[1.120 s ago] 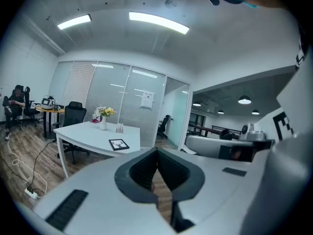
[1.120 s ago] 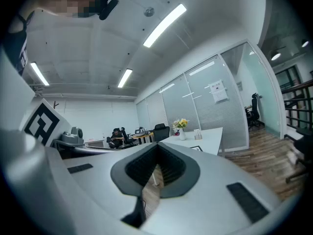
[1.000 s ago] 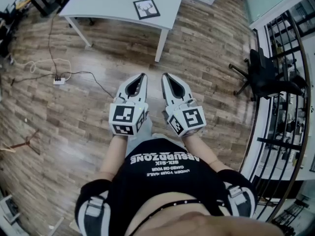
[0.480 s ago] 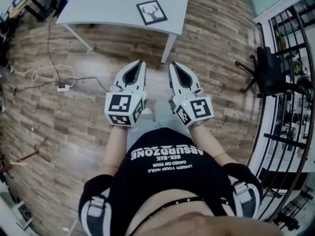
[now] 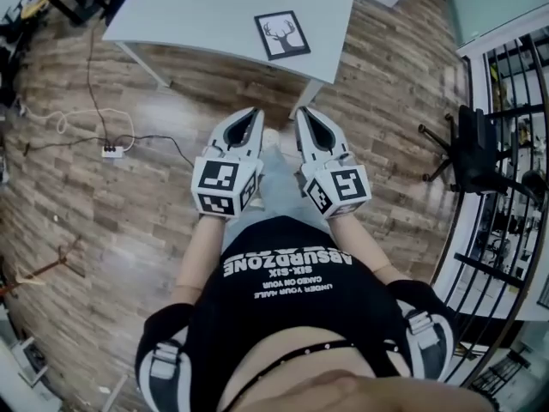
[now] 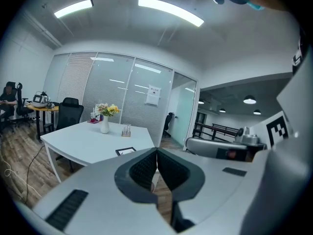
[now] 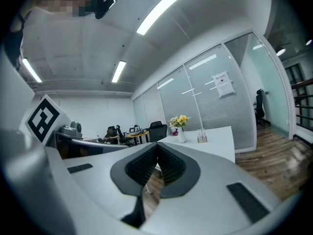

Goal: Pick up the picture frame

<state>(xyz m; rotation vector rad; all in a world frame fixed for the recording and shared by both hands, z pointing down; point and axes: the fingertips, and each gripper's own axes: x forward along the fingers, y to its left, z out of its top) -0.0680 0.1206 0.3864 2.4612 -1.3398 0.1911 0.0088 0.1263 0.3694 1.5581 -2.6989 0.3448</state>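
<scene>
Deer-print picture frame [image 5: 282, 35] flat near front edge of white table [image 5: 189, 15], well ahead of left gripper [image 5: 254, 112] and right gripper [image 5: 300, 112], both clenched, empty. Risk: arriving with jaws unopened, shoving picture frame off the edge.

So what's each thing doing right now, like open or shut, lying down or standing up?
Picture frame: lying flat on the table, not held.
Left gripper: shut, empty.
Right gripper: shut, empty.
Vase: standing upright on the table.
</scene>
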